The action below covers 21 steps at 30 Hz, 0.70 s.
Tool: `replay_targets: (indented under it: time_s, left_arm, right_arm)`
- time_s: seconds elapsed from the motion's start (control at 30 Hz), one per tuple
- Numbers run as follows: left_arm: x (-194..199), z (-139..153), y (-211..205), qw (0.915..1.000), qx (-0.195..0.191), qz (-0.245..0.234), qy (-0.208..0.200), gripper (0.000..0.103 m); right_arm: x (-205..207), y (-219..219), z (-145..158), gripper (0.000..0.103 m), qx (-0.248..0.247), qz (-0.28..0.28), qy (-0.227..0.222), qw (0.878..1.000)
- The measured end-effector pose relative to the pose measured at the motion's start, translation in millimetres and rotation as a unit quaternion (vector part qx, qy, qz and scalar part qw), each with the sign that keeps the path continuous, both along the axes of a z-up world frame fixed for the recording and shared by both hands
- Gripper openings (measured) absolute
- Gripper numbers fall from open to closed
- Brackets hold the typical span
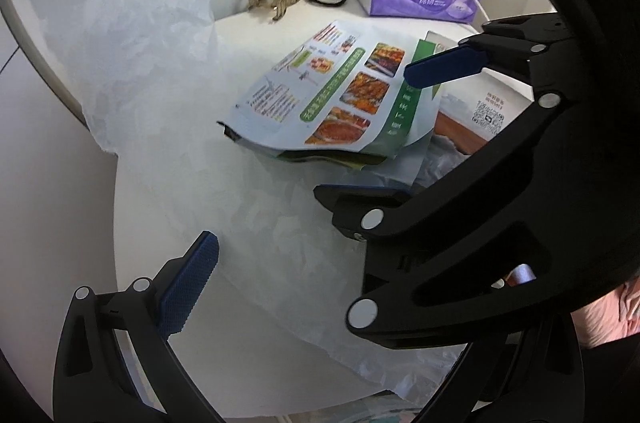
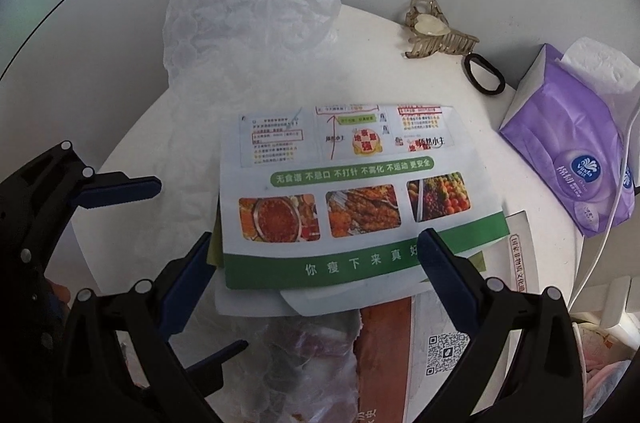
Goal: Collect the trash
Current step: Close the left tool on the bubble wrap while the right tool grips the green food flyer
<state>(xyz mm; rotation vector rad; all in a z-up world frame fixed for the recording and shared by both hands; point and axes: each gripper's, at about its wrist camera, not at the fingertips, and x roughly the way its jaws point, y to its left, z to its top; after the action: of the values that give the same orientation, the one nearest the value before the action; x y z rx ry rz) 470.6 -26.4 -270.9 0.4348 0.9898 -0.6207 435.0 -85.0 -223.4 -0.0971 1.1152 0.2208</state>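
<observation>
Right gripper (image 2: pixel 316 259) wide open over flyer (image 2: pixel 344 195), flyer's long axis crosswise, green band nearest

The table (image 2: pixel 516 127) is a smooth, matt white surface. On it the flyer (image 2: pixel 344 199) is glossy printed paper, slightly curled, lying over more paper sheets (image 2: pixel 460 327) with a coated sheen. Toward the table's far left edge, the plastic bag (image 2: pixel 248 7) is thin, crinkled, translucent white film. At the far right corner, the tissue pack (image 2: pixel 572 163) has a shiny purple plastic wrapper with soft, matt white tissue sticking out. The hair claw (image 2: pixel 432 31) looks like glossy translucent plastic; the hair tie (image 2: pixel 484 73) is matt black elastic. The right gripper (image 2: pixel 316 263) and left gripper (image 1: pixel 320 215) are matt black plastic with blue textured pads (image 1: pixel 188 287).
</observation>
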Motion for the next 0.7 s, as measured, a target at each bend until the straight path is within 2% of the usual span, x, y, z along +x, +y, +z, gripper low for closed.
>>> replay_targets:
  time_s: [0.27, 0.37, 0.53, 0.7]
  left_arm:
    - [0.9, 0.6, 0.9, 0.9999, -0.009, 0.006, 0.004, 0.095]
    - [1.8, 1.9, -0.3, 0.9999, -0.013, 0.004, 0.006, 0.092]
    - [1.3, 5.2, -1.2, 0.9999, -0.015, 0.0, 0.005, 0.085]
    - [1.6, 9.0, -3.6, 0.9998, -0.017, -0.006, 0.005, 0.073]
  right_arm:
    - [-6.5, -7.8, -6.1, 0.095, 0.006, -0.005, 0.001, 1.0]
    - [-6.1, -12.7, -7.5, 0.084, 0.006, -0.004, -0.001, 1.0]
    - [-6.3, -21.5, -9.5, 0.079, 0.011, -0.002, -0.004, 1.0]
    - [-11.4, -28.1, -9.1, 0.073, 0.016, -0.003, -0.006, 1.0]
